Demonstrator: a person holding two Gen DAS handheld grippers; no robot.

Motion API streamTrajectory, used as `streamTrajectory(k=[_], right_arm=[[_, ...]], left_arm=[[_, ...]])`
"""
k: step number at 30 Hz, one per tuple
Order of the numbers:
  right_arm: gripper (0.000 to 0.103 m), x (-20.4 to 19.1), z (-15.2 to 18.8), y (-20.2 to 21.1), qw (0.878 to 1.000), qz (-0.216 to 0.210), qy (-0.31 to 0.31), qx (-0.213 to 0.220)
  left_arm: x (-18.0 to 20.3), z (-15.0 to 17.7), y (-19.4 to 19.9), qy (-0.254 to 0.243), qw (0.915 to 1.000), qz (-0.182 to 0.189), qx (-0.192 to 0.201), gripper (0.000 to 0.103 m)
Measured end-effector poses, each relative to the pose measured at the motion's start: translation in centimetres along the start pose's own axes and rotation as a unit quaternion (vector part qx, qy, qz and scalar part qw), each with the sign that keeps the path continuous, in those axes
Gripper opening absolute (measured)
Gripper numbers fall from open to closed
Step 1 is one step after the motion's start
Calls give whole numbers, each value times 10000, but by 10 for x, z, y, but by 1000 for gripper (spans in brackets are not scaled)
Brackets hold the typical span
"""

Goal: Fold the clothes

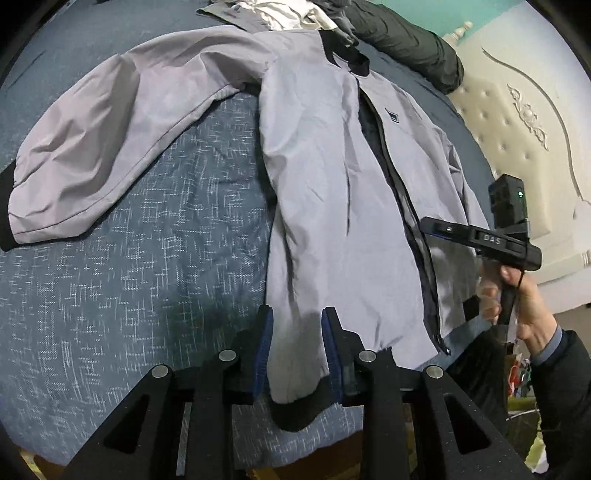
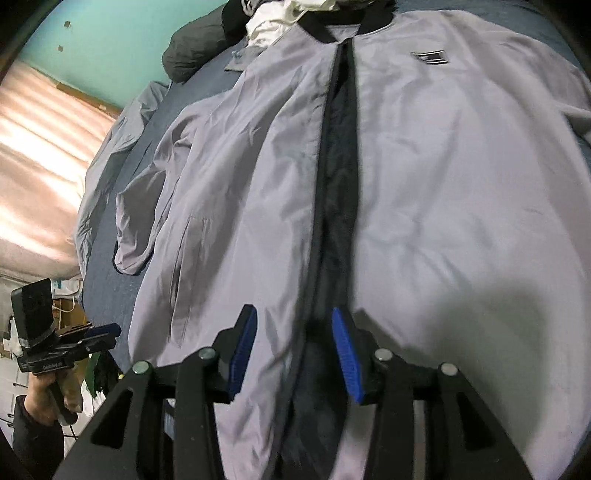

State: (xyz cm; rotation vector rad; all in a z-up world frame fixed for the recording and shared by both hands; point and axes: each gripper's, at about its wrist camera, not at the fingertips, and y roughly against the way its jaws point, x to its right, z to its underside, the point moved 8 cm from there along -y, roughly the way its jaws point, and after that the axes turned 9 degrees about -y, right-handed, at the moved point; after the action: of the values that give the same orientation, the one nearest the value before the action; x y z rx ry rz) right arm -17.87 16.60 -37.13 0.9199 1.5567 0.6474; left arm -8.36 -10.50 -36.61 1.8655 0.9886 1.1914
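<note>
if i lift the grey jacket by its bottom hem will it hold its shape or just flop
Probably flops: the grey jacket lies creased and draped flat on the bedspread, so the cloth looks thin and limp. Its unzipped front would likely let the two panels part. The sleeve spread out sideways would probably trail behind. The smooth fabric may be a bit slippery.

Jackets spread flat: you had one grey jacket [image 1: 332, 192] on the bed [image 1: 147, 295].
Sleeves you could see: two.
Chest logos: one [image 2: 430, 57].
Grippers: two, left gripper [image 1: 297, 339] and right gripper [image 2: 293, 347].
Heaped clothes by the collar: one pile [image 1: 295, 11], garments uncountable.
</note>
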Motion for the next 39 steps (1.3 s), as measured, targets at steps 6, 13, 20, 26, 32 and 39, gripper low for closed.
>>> streamTrajectory(k=[6,13,20,26,32,39], right_arm=[[42,-4,-5,-26,9997,156,-25,-165],[7,-4,-7,-7,9996,219,165,59],[5,25,-19,30,9977,600,60,325],[5,26,-7,16,9987,417,38,276],[5,28,-7,19,9989,324,-59,322],[5,26,-7,18,9990,324,-56,317]], left_arm=[[-12,-3,-6,124,9999,28,15,30],[-20,-9,-6,117,9999,-6,38,30],[-7,-19,-25,162,9998,138,7,38],[7,-23,-46,41,9998,180,-108,39],[13,-21,-65,4,9993,279,-229,39],[22,-21,-65,-333,9988,238,-264,1]])
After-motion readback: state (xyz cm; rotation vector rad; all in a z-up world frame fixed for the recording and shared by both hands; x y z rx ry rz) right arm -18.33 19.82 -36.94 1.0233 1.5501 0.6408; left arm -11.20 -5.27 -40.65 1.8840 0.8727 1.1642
